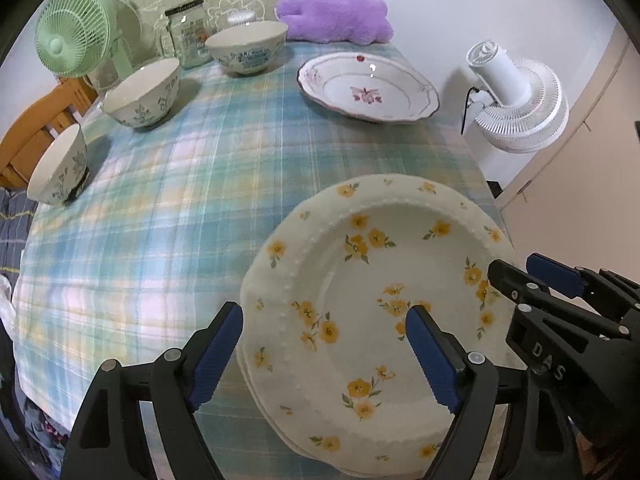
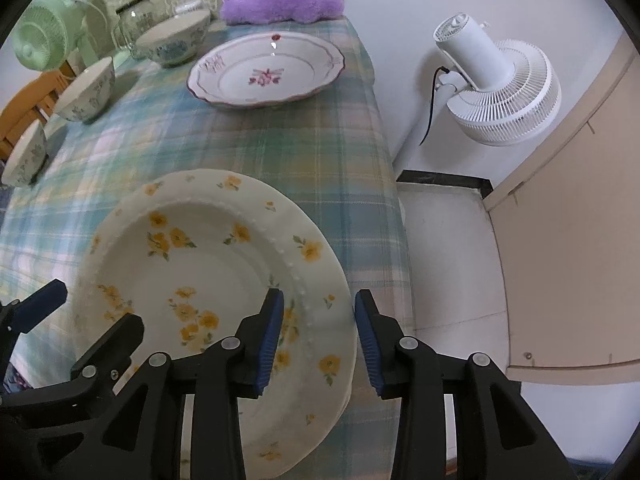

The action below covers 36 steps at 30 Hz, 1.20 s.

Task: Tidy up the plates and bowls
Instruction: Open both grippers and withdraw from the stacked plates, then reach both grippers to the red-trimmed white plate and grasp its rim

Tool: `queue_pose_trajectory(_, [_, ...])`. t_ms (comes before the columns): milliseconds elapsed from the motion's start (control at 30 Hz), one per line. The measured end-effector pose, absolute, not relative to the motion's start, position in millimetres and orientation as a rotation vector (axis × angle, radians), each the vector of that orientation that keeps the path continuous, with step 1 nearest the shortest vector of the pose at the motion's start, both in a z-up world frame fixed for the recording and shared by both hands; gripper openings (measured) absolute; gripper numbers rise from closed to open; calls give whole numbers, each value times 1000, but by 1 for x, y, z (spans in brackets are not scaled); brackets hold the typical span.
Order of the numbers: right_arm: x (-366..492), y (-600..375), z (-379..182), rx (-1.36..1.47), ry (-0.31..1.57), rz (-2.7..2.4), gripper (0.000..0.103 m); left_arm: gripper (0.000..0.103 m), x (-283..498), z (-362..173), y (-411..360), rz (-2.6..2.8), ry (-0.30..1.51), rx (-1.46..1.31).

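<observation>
Item one — yellow-flowered plate (image 1: pixel 372 312), cream with a beaded inner ring, is set at the near right of the plaid tablecloth (image 1: pixel 160 200), close to the table's right edge. A second rim is seen just beneath it, so it appears to lie on another plate of like pattern.

Left gripper (image 1: pixel 324 356): its blue-padded fingers are held wide apart, straddling the near left rim of the plate; whether either pad touches the plate cannot be told.

Right gripper (image 2: pixel 318 340): fingers likewise parted, placed either side of the plate's right rim, one over the plate, one outside it. Contact cannot be told.

Pink-flowered plate (image 1: pixel 368 88) — scalloped, dark-edged, is placed at the far right of the cloth, well apart from the yellow one.

Three bowls are ranged along the left side: a small bowl (image 1: pixel 60 166) nearest, a medium bowl (image 1: pixel 144 92) beyond it, and a blue-patterned bowl (image 1: pixel 248 48) at the far end.

Also recorded: a glass jar (image 1: pixel 188 34) beside the far bowl, a green fan (image 1: pixel 74 30) at the far left, a purple plush toy (image 1: pixel 336 16) against the wall, and a white fan (image 1: pixel 516 100) off the table to the right.
</observation>
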State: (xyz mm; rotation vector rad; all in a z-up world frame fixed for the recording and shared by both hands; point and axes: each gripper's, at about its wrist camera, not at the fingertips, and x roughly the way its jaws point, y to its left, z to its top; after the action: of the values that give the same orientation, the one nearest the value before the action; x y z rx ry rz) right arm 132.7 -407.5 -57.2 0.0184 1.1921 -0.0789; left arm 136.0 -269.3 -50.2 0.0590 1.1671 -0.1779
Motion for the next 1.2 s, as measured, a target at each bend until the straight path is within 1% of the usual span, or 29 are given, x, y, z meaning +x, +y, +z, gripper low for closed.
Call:
queue_pose_trajectory(33, [131, -405, -54, 21, 1180, -81, 42, 86, 137, -48, -267, -181, 1161, 59])
queue_pose_trajectory(67, [129, -404, -50, 24, 1169, -84, 45, 86, 138, -45, -264, -184, 1155, 58])
queue_pose_trajectory(100, [127, -401, -45, 32, 1156, -95, 49, 86, 138, -43, -261, -188, 1153, 54])
queue_pose_trajectory(167, [124, -400, -37, 51, 1138, -114, 56, 87, 139, -37, -254, -202, 1144, 39])
queue_pose_trajectory(200, [122, -398, -31, 60, 1123, -121, 59, 90, 139, -33, -250, -206, 1133, 42])
queue_pose_trajectory(300, [120, -395, -19, 79, 1095, -135, 66, 92, 141, -23, -240, -210, 1103, 54])
queue_pose_trajectory(567, [122, -392, 10, 145, 1004, -189, 67, 92, 158, 1, -235, -259, 1028, 45])
queue_pose_trajectory(800, [147, -401, 30, 119, 937, -185, 67, 92, 184, 19, -243, -255, 975, 2])
queue_pose_trajectory(1133, [210, -431, 32, 120, 918, -120, 67, 91, 239, 17, -271, -166, 959, -3])
queue_pose_trajectory(1200, [224, -437, 29, 123, 920, -94, 67, 89, 251, 13, -278, -151, 964, -3])
